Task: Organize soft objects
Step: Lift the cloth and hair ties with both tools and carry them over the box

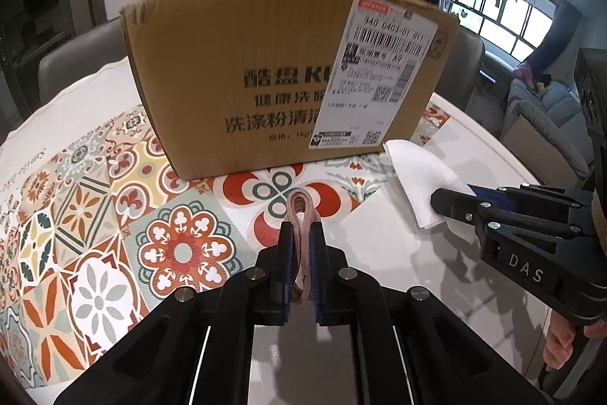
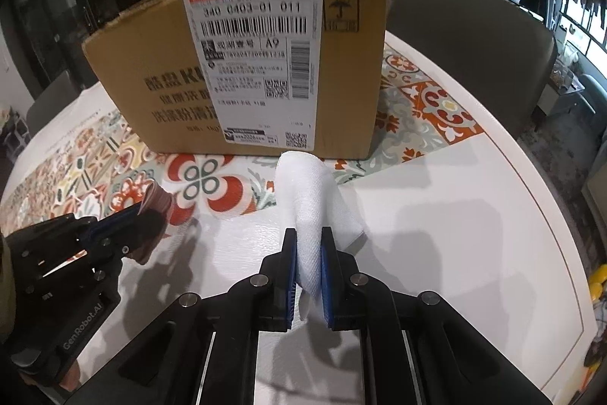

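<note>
The white tabletop [image 2: 436, 215] spreads below and ahead of both pairs of jaws, its far and left parts covered by a patterned mat [image 1: 114, 215] of red, green and yellow tiles. Beyond the jaws, a cardboard box [image 1: 265, 63] stands upright on that mat, bearing 1 large white shipping label [image 2: 258, 63] on the side facing them. Grey chairs [image 2: 474, 44] sit behind the box. The right gripper [image 2: 308, 236] is clenched on a folded white cloth [image 2: 311, 200], which rises out forward from between the jaws, its free end pointing toward the box. The left gripper [image 1: 301, 230] is clamped on a small pinkish-brown cloth [image 1: 301, 211], a narrow folded loop poking out just past the jaw tips. The 2 grippers sit side by side, near each other but apart
</note>
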`<state>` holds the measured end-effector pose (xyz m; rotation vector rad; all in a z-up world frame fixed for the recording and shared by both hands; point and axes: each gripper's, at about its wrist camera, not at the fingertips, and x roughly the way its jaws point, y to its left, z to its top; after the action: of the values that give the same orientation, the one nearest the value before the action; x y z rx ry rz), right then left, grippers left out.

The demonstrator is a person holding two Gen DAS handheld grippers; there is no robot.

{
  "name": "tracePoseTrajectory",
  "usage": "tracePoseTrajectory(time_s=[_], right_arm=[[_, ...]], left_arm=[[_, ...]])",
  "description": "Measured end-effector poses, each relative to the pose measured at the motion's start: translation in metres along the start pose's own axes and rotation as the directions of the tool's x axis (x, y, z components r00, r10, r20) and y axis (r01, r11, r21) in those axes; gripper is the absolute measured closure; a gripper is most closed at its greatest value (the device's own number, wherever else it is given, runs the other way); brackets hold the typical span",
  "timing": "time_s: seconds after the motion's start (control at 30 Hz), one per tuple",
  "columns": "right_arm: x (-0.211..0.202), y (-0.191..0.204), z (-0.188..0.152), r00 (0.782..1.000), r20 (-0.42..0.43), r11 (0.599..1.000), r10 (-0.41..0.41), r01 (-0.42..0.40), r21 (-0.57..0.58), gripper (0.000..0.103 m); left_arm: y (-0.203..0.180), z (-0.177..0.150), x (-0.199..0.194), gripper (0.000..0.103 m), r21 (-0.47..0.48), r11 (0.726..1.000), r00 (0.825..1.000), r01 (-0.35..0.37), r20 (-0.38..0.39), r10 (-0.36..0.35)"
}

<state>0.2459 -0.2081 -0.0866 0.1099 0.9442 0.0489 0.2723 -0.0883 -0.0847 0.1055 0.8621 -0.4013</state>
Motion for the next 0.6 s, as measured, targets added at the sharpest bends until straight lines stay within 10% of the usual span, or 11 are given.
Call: tracePoseTrajectory(time_s=[0.6], right_arm=[[-0.055,0.002,0.008,0.992,0.123,0.999,0.037,-0.039,0.013,0.091]], left_arm=[[-0.014,0.02,-0.063,0.093,0.015,1.0,0.989,-0.021,0.147,0.018]])
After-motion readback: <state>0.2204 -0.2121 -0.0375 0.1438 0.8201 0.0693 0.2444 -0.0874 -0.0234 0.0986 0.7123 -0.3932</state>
